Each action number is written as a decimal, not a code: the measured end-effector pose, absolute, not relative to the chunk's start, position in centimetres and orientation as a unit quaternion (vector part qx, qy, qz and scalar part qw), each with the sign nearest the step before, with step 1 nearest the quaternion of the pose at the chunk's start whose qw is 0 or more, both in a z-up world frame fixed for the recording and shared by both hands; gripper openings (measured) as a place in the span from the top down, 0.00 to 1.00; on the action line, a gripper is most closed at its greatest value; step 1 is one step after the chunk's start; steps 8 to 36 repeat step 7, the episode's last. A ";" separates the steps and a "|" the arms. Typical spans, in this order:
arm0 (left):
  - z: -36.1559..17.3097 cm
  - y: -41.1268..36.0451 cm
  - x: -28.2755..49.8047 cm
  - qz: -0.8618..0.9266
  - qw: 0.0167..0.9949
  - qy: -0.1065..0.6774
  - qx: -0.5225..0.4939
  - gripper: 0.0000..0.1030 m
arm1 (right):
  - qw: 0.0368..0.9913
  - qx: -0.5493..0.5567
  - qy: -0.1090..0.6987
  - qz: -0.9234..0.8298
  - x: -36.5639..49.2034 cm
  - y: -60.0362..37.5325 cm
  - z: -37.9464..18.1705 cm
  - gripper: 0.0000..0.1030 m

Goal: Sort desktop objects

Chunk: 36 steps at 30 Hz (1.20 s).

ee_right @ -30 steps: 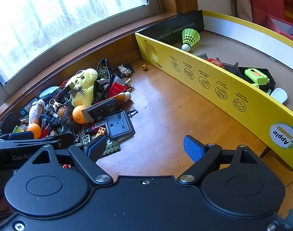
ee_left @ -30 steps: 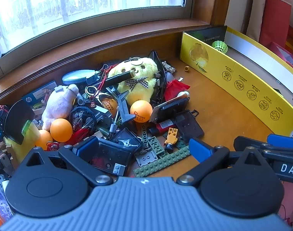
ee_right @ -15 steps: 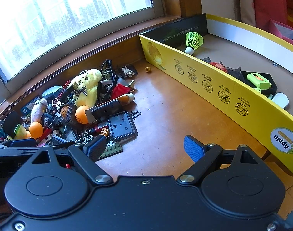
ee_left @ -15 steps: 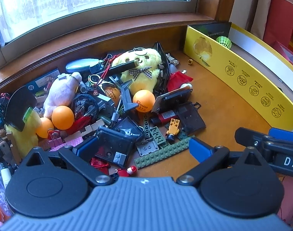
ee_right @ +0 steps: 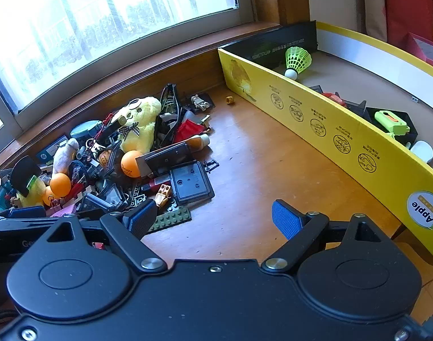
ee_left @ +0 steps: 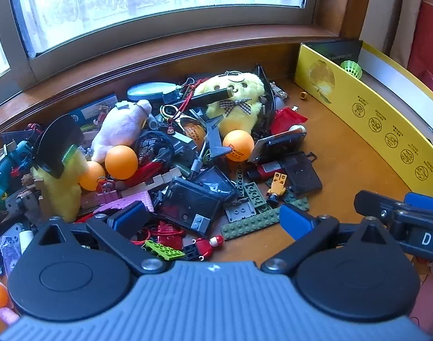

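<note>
Desktop clutter [ee_left: 165, 164] lies heaped on the wooden tabletop [ee_right: 273, 170], straight ahead of the left gripper [ee_left: 213, 218] and ahead to the left of the right gripper [ee_right: 213, 218]. Both grippers stand with their blue pads wide apart and nothing between them; neither touches anything in the heap.

Just ahead of the left gripper's open jaws are a dark clear case [ee_left: 188, 204], a green brick plate [ee_left: 253, 221], a lime brick [ee_left: 164, 250] and a small red figure [ee_left: 209, 244]. Farther ahead sit an orange ball [ee_left: 238, 145] against a yellow plush [ee_left: 239, 105], with a second orange ball [ee_left: 121, 162] and a white plush [ee_left: 120, 128] off to its left. A small yellow figure [ee_left: 277, 186] lies ahead to the right, beside a black lid [ee_left: 303, 174]. The right gripper's fingers show at the right edge of the left view, close alongside.

Ahead of the right gripper the tabletop is mostly bare wood. To its right runs a yellow box [ee_right: 330, 130], standing on the tabletop and well apart from the heap. Inside the box are a green shuttlecock [ee_right: 297, 61] at the far end, a lime and orange gadget [ee_right: 391, 120] on a black tray, and a white object [ee_right: 422, 150] nearer. A small yellow ring [ee_right: 230, 100] lies alone on the wood near the box's far corner.
</note>
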<state>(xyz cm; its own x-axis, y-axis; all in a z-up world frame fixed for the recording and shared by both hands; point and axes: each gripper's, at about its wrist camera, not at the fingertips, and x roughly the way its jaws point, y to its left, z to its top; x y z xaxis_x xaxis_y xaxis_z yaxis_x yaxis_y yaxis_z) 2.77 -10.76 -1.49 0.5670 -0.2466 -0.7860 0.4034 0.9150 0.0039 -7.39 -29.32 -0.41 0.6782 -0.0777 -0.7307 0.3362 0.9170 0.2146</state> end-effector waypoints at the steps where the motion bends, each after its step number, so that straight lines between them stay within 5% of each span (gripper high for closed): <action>1: -1.5 -10.7 2.8 -0.184 0.880 0.428 0.091 0.00 | 0.901 0.167 0.385 -0.113 -7.4 -29.3 -0.4 0.15; 36: -1.6 -10.8 2.6 -0.188 0.878 0.432 0.089 0.00 | 0.901 0.165 0.385 -0.109 -7.3 -29.1 -0.4 0.14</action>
